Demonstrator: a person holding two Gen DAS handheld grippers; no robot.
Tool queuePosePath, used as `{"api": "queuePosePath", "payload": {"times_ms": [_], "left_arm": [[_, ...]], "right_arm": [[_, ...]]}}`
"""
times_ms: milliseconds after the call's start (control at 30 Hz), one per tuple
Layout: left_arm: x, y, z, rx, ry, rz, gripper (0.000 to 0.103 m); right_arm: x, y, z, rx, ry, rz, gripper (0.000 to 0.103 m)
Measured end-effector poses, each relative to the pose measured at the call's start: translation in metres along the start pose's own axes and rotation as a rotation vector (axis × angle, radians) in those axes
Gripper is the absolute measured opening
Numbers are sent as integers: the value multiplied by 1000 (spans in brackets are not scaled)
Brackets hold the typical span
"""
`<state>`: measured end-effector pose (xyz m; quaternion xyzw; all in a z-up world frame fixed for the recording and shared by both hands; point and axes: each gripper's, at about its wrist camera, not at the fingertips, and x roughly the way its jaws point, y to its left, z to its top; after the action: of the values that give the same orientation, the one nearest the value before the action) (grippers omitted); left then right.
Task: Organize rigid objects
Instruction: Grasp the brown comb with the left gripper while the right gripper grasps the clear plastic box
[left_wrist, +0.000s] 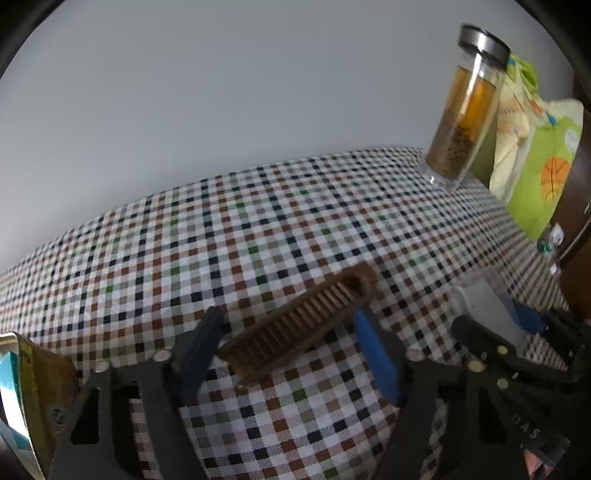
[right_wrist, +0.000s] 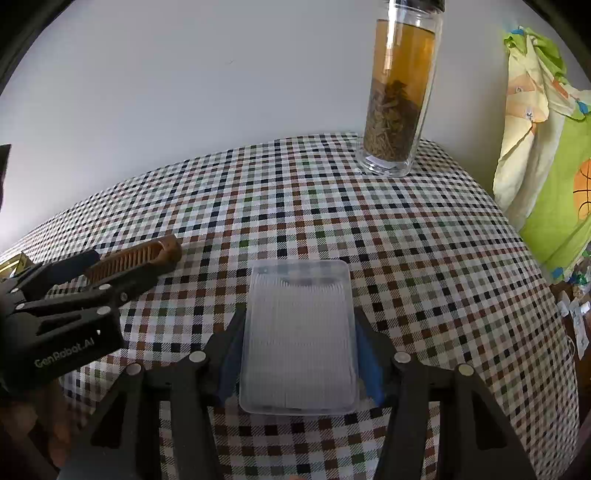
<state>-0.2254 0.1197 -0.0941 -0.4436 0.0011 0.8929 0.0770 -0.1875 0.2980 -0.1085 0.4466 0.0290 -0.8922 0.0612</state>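
My left gripper (left_wrist: 286, 347) spans the comb (left_wrist: 295, 323), jaws wide; right gripper (right_wrist: 297, 354) clamps the plastic box (right_wrist: 297, 339), nearer me than the tea bottle (right_wrist: 397, 96). I should centre, then close.

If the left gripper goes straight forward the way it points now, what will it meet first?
The left gripper would meet the brown comb first: it lies slanted on the checked tablecloth between the open jaws. Beyond the comb, only cloth and the wall show. The glass bottle stands off to the right.
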Motion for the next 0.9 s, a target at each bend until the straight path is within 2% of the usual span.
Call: {"api": "queuePosePath", "payload": {"times_ms": [33, 100, 167, 333, 500, 900], "left_arm": [[-1, -2, -1, 11, -4, -3, 58], [-4, -7, -3, 43, -14, -16, 34], [-4, -12, -4, 59, -19, -27, 24], [-8, -14, -8, 69, -31, -77, 23], [-15, -11, -19, 71, -31, -93, 23], [-50, -2, -54, 77, -58, -65, 23]], "right_arm": [[0, 0, 0, -1, -1, -1, 57], [0, 2, -1, -4, -2, -6, 57], [-1, 4, -1, -8, -5, -12, 57], [0, 5, -1, -9, -13, -17, 57], [1, 6, -2, -10, -18, -18, 57], [-4, 16, -11, -15, -25, -19, 57]]}}
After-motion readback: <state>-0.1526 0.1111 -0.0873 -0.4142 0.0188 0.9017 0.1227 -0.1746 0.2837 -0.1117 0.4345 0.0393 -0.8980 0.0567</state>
